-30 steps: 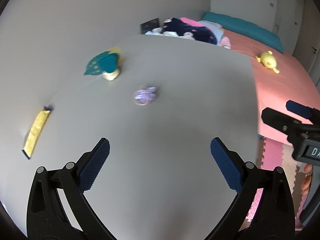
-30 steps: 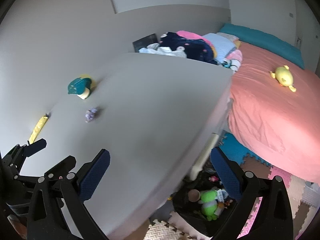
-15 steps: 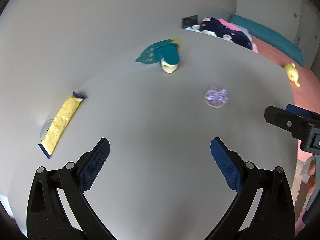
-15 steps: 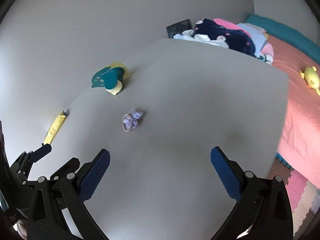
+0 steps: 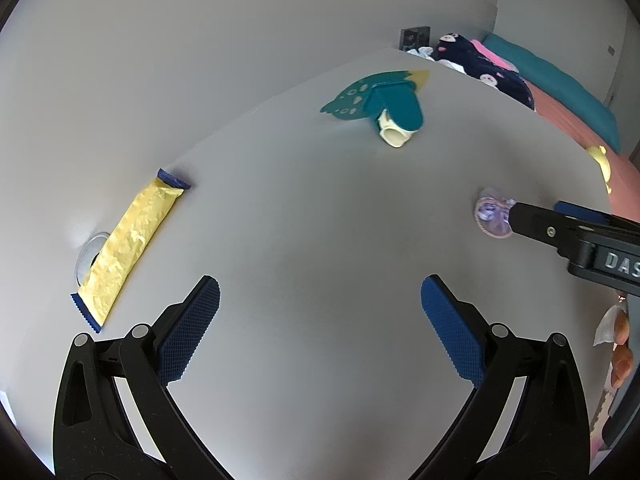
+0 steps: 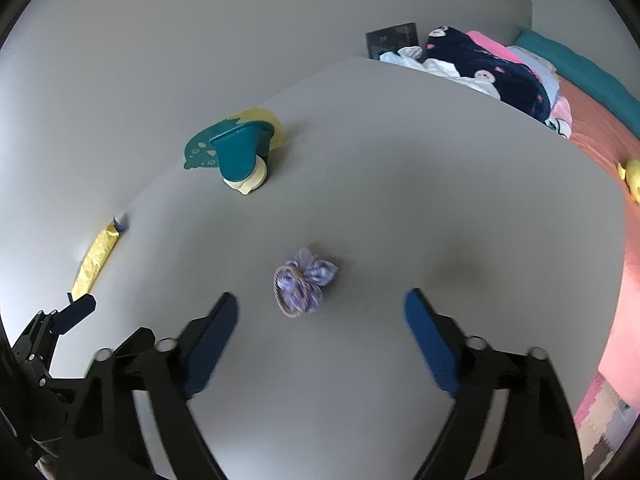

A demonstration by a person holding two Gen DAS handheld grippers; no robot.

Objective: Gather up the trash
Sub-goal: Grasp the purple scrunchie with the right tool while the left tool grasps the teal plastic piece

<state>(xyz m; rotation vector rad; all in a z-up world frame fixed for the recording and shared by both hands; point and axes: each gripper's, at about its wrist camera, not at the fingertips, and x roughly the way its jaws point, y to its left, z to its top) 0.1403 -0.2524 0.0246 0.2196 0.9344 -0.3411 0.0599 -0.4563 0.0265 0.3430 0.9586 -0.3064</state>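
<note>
On your grey matte table point(image 5: 320, 216), a crinkled yellow foil wrapper point(image 5: 128, 246) lies left; your left gripper point(image 5: 320, 314) gapes empty. A crumpled lilac wrapper point(image 6: 304, 284) sits just ahead of your right gripper point(image 6: 320, 312), its jaws narrowing, untouched. A pink bed point(image 6: 600, 132) lies right.

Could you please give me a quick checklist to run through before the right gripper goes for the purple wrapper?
1. Right gripper has nothing between its pads: ok; jaws have just been closing.
2. Purple wrapper lined up ahead of it: ok.
3. Pads touching wrapper: not ok, still apart.
4. Left gripper open and empty: ok.
5. Yellow wrapper flat on table: ok.
6. Trash bin in view: not ok.
</note>
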